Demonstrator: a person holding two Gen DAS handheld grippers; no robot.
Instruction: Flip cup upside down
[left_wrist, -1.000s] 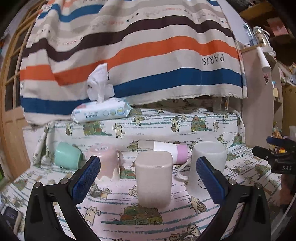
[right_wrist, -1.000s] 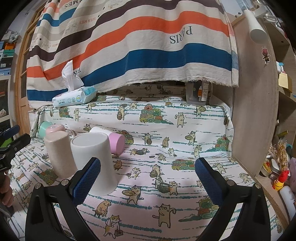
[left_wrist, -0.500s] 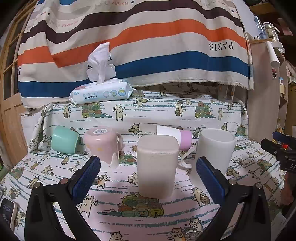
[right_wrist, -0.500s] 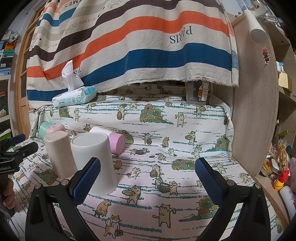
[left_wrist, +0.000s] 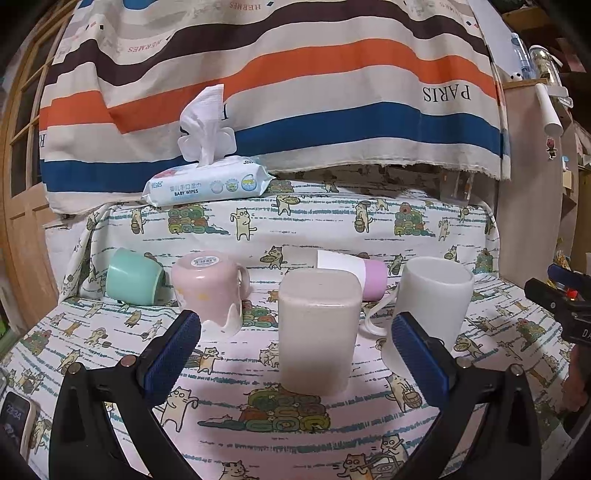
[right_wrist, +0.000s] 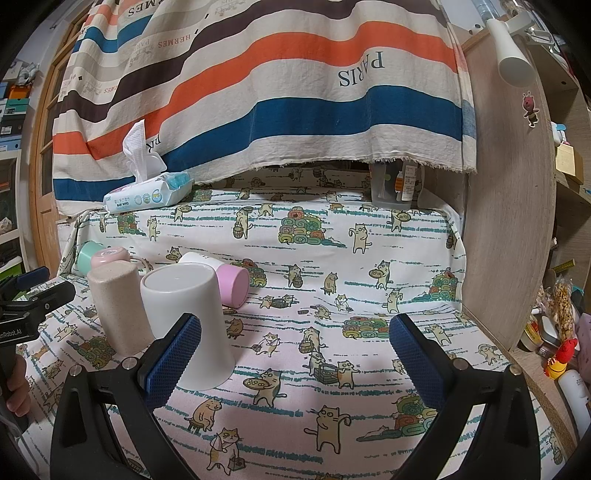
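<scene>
A beige cup (left_wrist: 317, 328) stands upside down on the cat-print cloth, straight ahead of my open, empty left gripper (left_wrist: 295, 347). A white mug (left_wrist: 432, 302) stands upside down to its right, a pink mug (left_wrist: 208, 291) upside down to its left. A green cup (left_wrist: 135, 282) and a white-and-pink cup (left_wrist: 351, 277) lie on their sides behind. In the right wrist view my right gripper (right_wrist: 295, 350) is open and empty; the white mug (right_wrist: 184, 317) is by its left finger, the beige cup (right_wrist: 118, 306) further left.
A pack of baby wipes (left_wrist: 207, 184) sits on the raised ledge under a striped hanging cloth (left_wrist: 295, 92). A wooden panel (right_wrist: 509, 221) bounds the right side. A clear container (right_wrist: 395, 184) stands at the back right. A phone (left_wrist: 14, 417) lies at the front left.
My left gripper has dropped a little and drawn closer to the beige cup, which now looks larger and lower in view. The right gripper has hardly moved. No cup has moved.
</scene>
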